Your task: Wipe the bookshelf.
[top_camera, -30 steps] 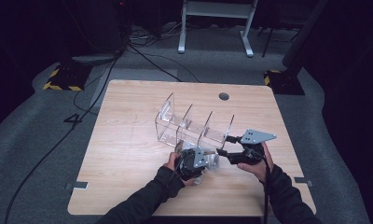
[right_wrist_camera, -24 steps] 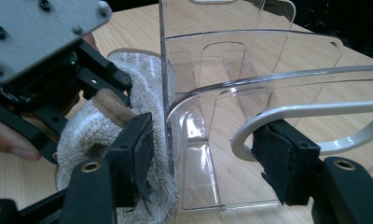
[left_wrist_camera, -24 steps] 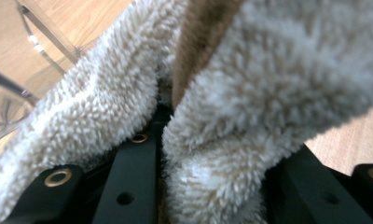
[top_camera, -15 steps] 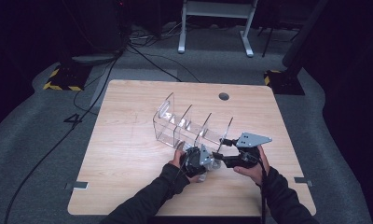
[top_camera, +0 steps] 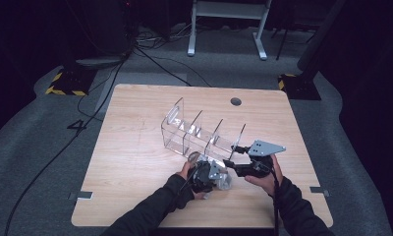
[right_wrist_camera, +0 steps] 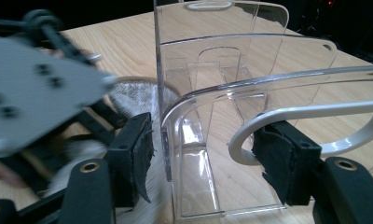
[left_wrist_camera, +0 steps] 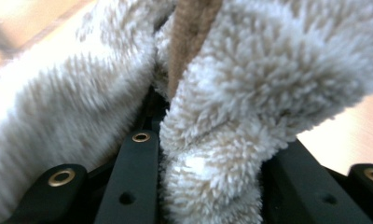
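Left gripper view: left gripper [left_wrist_camera: 208, 186] pinching fluffy cream fabric [left_wrist_camera: 250, 93], lower centre. Right gripper [right_wrist_camera: 203, 154] spread around clear acrylic divider rack [right_wrist_camera: 231, 93], touching unclear.

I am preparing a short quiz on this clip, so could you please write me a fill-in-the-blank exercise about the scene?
1. The left gripper is shut on a fluffy ____ cloth.
2. The clear acrylic organizer stands on a ____ table.
3. The right gripper has the organizer's end wall ____ its jaws.
4. On top of the right gripper sits a grey ____ plate.

Missing words: white; wooden; between; three-cornered
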